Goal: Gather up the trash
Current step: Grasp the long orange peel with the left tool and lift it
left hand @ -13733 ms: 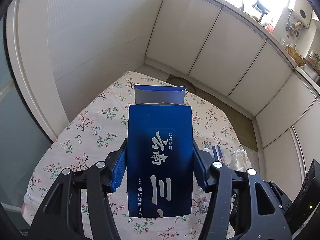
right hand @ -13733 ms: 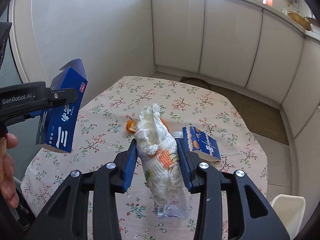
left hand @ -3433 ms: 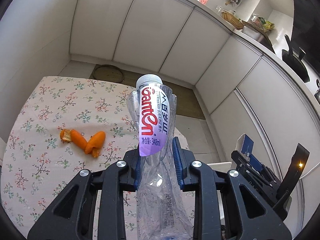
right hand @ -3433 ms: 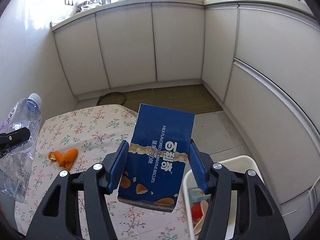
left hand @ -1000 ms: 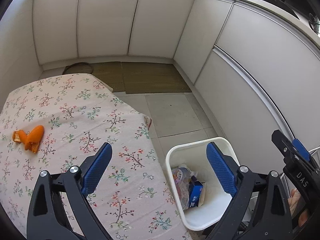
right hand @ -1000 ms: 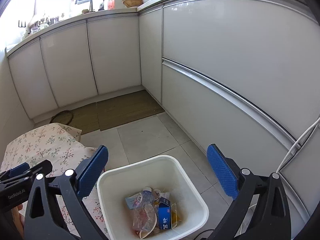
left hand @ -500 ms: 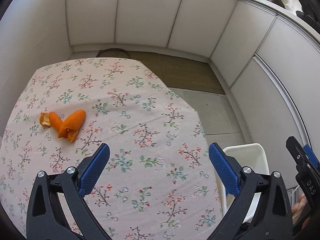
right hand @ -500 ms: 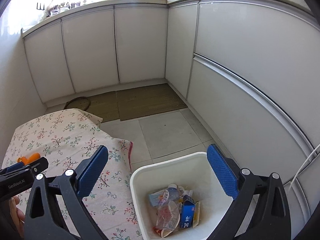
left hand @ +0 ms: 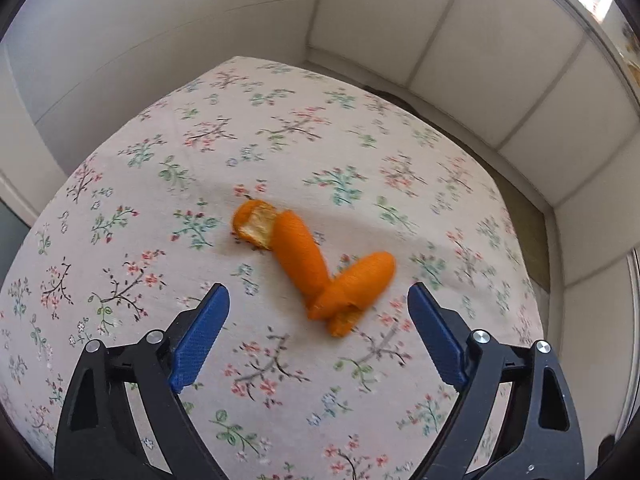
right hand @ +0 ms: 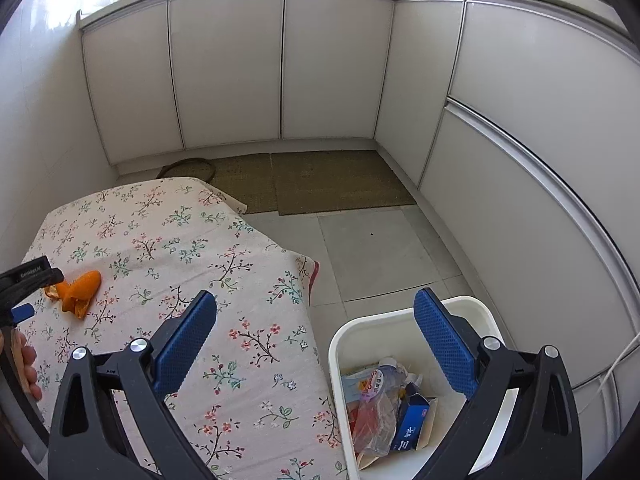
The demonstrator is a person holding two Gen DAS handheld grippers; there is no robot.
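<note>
An orange peel [left hand: 316, 264] lies on the floral tablecloth [left hand: 280, 140]. My left gripper [left hand: 318, 300] is open and empty, just above the cloth, with the near end of the peel between its fingertips. The peel also shows in the right wrist view [right hand: 78, 290], beside the left gripper [right hand: 24, 292]. My right gripper [right hand: 316, 308] is open and empty above the table's edge and the white trash bin [right hand: 484, 312]. The bin holds a crushed plastic bottle [right hand: 374, 400], a blue box [right hand: 412, 420] and other wrappers.
White cabinets [right hand: 280, 72] line the back and right walls. A woven mat [right hand: 312, 180] lies on the tiled floor [right hand: 372, 248] between table and cabinets. A white wall [left hand: 160, 20] stands close behind the table.
My left gripper has swung left and down toward the orange peel, which now sits between its fingertips. My right gripper has turned slightly left, still over the bin.
</note>
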